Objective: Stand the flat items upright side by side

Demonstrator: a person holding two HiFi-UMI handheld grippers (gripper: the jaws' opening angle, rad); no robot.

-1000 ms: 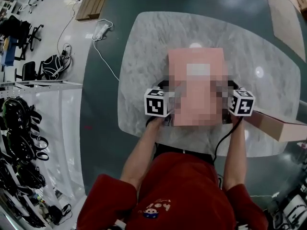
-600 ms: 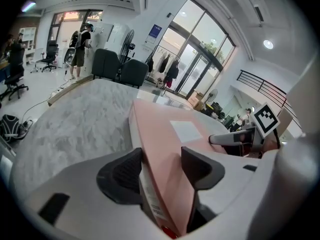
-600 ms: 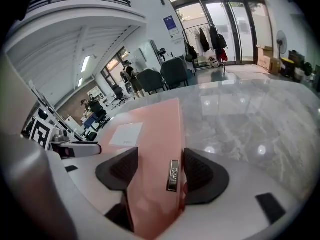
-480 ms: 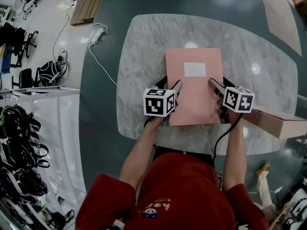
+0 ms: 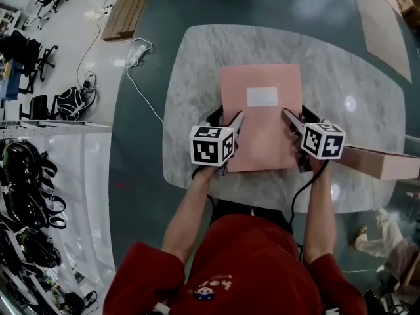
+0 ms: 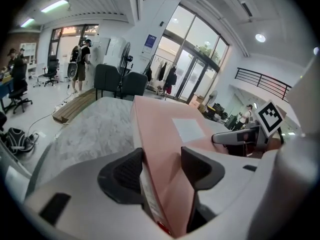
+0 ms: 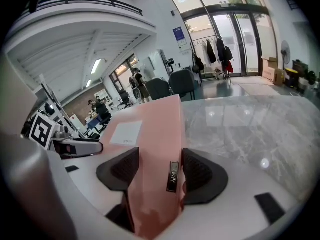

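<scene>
A flat pink box (image 5: pixel 261 113) with a white label faces up over the marble table (image 5: pixel 197 77). My left gripper (image 5: pixel 231 133) is shut on its near left edge. The right gripper (image 5: pixel 293 126) is shut on its near right edge. In the left gripper view the pink box (image 6: pixel 165 144) runs between the two pads of the left gripper (image 6: pixel 162 171), and the right gripper (image 6: pixel 240 134) shows beyond it. In the right gripper view the pink box (image 7: pixel 152 129) fills the gap of the right gripper (image 7: pixel 157 171). A second pink box (image 5: pixel 380 163) lies flat at the table's right edge.
The table (image 6: pixel 95 129) is rounded, and its near edge is close under my hands. A power strip and cable (image 5: pixel 134 48) lie on the floor at left, with planks (image 5: pixel 128 5) beyond. Chairs and people stand far off in the room.
Both grippers keep their hold on the pink box. The box and grippers have shifted slightly away from me, over the table, and the view has moved with them.
</scene>
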